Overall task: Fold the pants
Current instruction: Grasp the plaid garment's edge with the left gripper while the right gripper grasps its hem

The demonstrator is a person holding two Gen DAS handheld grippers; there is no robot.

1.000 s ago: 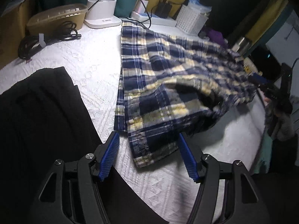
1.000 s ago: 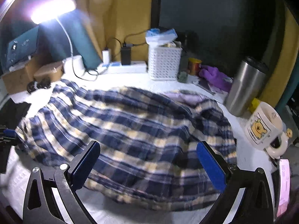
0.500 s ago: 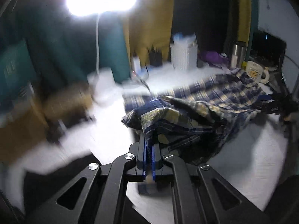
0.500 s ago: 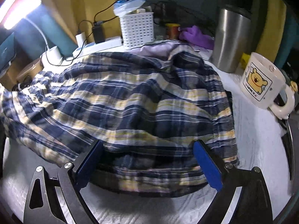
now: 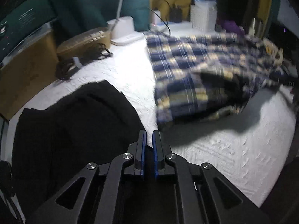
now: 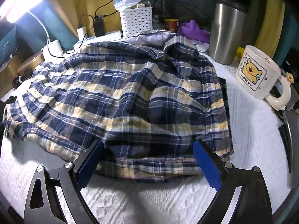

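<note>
The blue, yellow and white plaid pants [image 6: 130,97] lie rumpled across the white quilted cover [image 6: 149,201]. In the left wrist view the pants [image 5: 201,74] are blurred, with one end doubled over itself and lying ahead to the right. My left gripper [image 5: 148,132] hangs above the cover at the edge of a black garment [image 5: 71,130]. Its jaws are opening from a narrow gap, with nothing between them. My right gripper [image 6: 147,142] stands wide open, its blue pads straddling the pants' near edge without pressing on it.
A cartoon-bear mug [image 6: 256,72] and a steel tumbler [image 6: 228,33] stand at the right, close to the pants. A white basket [image 6: 136,21], chargers and cables line the back. A lamp base [image 5: 123,28], coiled cable [image 5: 74,65] and cardboard box [image 5: 24,65] sit at the left.
The left gripper shut on the pants' end, lifted it, then let go; the cloth now lies doubled over. The right gripper has come lower and closer to the pants' near edge.
</note>
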